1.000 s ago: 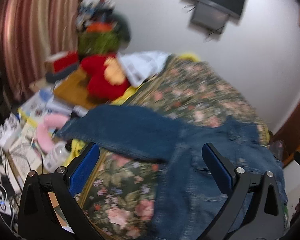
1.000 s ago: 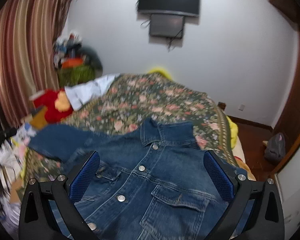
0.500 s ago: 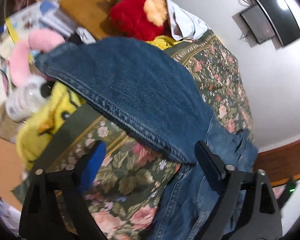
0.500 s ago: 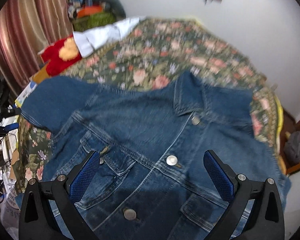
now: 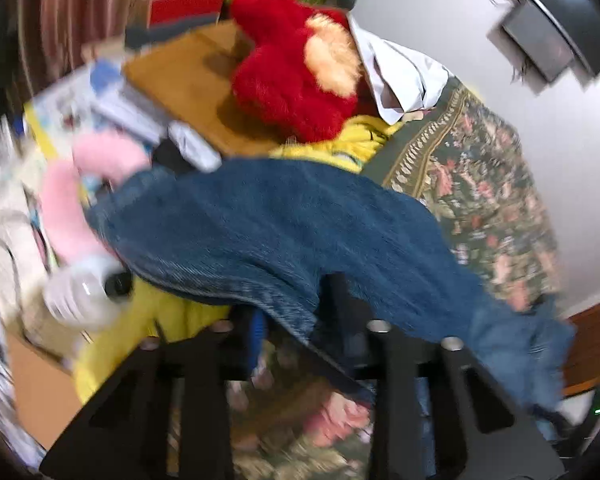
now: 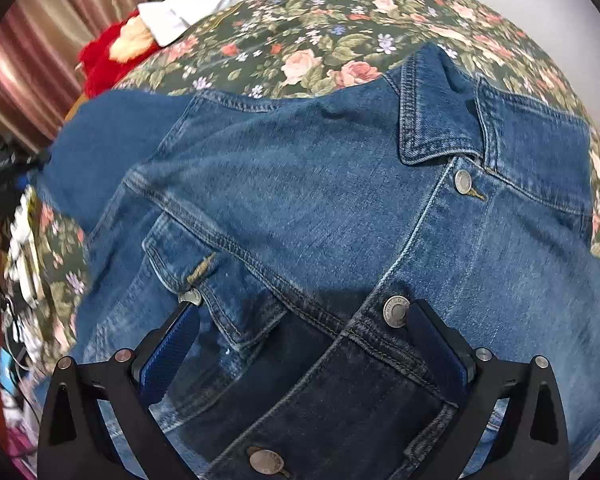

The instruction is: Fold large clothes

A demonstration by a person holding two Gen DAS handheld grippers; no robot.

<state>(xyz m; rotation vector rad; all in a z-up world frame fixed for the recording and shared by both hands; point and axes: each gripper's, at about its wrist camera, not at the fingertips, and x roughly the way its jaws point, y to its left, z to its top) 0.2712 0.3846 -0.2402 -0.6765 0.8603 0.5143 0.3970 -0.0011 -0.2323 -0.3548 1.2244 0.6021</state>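
Note:
A blue denim jacket (image 6: 300, 200) lies front up and buttoned on the floral bedspread (image 6: 340, 20), collar toward the far side. Its sleeve (image 5: 300, 232) stretches left over the bed's edge. My left gripper (image 5: 296, 320) points steeply down at the sleeve's near edge. Its jaws are closing, and the denim fold is pinched between the fingers. My right gripper (image 6: 300, 320) hovers close over the jacket's front placket between the chest pockets. It stands wide open, with a button by its right fingertip (image 6: 420, 316) and nothing gripped.
Beside the bed are a red plush toy (image 5: 288, 76), a pink plush (image 5: 72, 200), a yellow toy (image 5: 160, 320), a clear bottle (image 5: 84, 292) and boxes. A white shirt (image 5: 400, 76) lies at the bedspread's far corner. A wall screen (image 5: 560, 8) hangs beyond.
Both grippers have dropped and tipped down toward the jacket. The left jaws went from wide open to nearly together around the sleeve's edge. The right jaws stayed open.

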